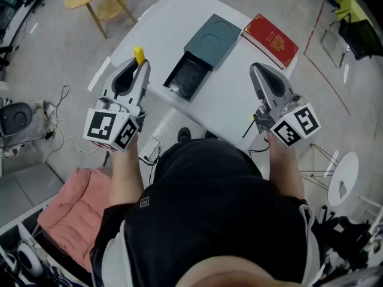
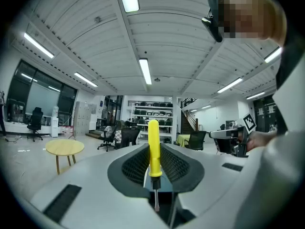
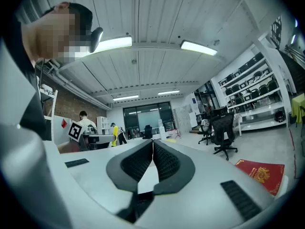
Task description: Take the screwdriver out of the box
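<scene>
Between the left jaws: the screwdriver (image 2: 153, 149) is pinched by the left gripper (image 1: 141, 66). The pads press on the lower part of its yellow handle.
Long axis: in the left gripper view the tool stands upright, across the line the gripper points along. The handle is up and the metal blade hangs below the pads.
Where it sits: the tool is clear of the box (image 1: 210, 39) and touches no part of it. In the head view only its yellow end shows at the jaw tips, near the left edge of the white table (image 1: 233, 103).
Box: the black drawer (image 1: 170, 80) is slid out of the teal sleeve toward the person. It looks empty, though its dark floor is hard to read.
Direction from tongs to box: the drawer lies to the right of the left gripper, with bare tabletop between them.
Right gripper (image 1: 255, 68): its jaws are pressed together on nothing, and it is held over the table's right side, near the red booklet (image 1: 270, 40).
Nearer hand: the left, since it already carries the tool. The right is well apart from it.
Judgement: the lift-out looks done. Any setting-down would call for tipping the upright tool toward flat over that bare strip.
</scene>
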### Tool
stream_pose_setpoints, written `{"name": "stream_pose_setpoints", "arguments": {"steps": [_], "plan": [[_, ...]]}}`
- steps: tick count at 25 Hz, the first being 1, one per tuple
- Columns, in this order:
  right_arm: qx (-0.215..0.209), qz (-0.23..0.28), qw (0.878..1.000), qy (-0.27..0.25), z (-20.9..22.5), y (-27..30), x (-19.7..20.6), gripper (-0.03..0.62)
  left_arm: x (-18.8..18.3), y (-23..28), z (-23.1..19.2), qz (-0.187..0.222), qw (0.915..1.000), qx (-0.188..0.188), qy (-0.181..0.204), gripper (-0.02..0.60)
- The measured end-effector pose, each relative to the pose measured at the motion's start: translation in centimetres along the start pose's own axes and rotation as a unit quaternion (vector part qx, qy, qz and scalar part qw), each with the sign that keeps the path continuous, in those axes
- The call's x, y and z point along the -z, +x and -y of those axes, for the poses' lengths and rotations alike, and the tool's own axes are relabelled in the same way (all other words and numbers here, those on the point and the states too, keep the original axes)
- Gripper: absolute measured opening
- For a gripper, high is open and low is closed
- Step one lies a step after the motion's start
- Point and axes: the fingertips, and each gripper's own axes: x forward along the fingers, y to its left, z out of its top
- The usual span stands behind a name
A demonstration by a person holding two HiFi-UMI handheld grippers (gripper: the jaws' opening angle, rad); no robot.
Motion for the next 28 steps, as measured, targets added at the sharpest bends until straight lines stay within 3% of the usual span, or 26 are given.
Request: {"name": "stream_pose_setpoints", "arguments": {"steps": [12,28], "plan": [[0.007,0.005,1.0,-0.003,0.4,-0.4,0.4,0.029,1.6,-0.7,-1.0,-0.02,0.9996,-0.021,0.002,0.077],[0.01,0.007,0.999,-0.031,0.2,-0.8,-0.5,0.029,0.6,-0.7,-1.0,-0.017,0.9996,-0.021,0.009,0.078]]}}
